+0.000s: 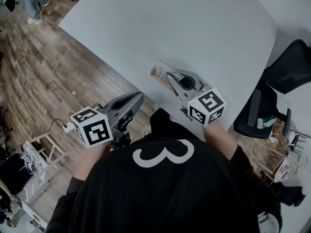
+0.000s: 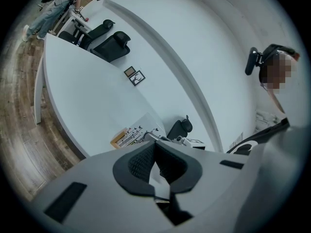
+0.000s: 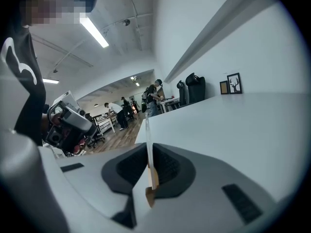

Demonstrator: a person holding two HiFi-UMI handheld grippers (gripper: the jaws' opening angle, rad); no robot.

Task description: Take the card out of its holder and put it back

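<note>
The card [image 1: 158, 73] sits at the table's [image 1: 194, 28] near edge, white with black print and a tan strip along one side. In the right gripper view it stands edge-on, a thin clear sheet rising above the tan strip [image 3: 151, 177]. I cannot tell whether that sheet is the holder. The right gripper [image 1: 171, 77] reaches over the table's near edge, and its jaws are closed on the card, with the pads pressing it from both sides. The left gripper [image 1: 140, 96] hangs just off the same edge, over the wood floor [image 1: 43, 76], pointing toward the table. Its jaws meet at the tips, with nothing between them. Two small picture frames [image 2: 137, 77] stand well apart from the card, further along the table. A black chair [image 1: 262, 106] stands off the table's right side.
</note>
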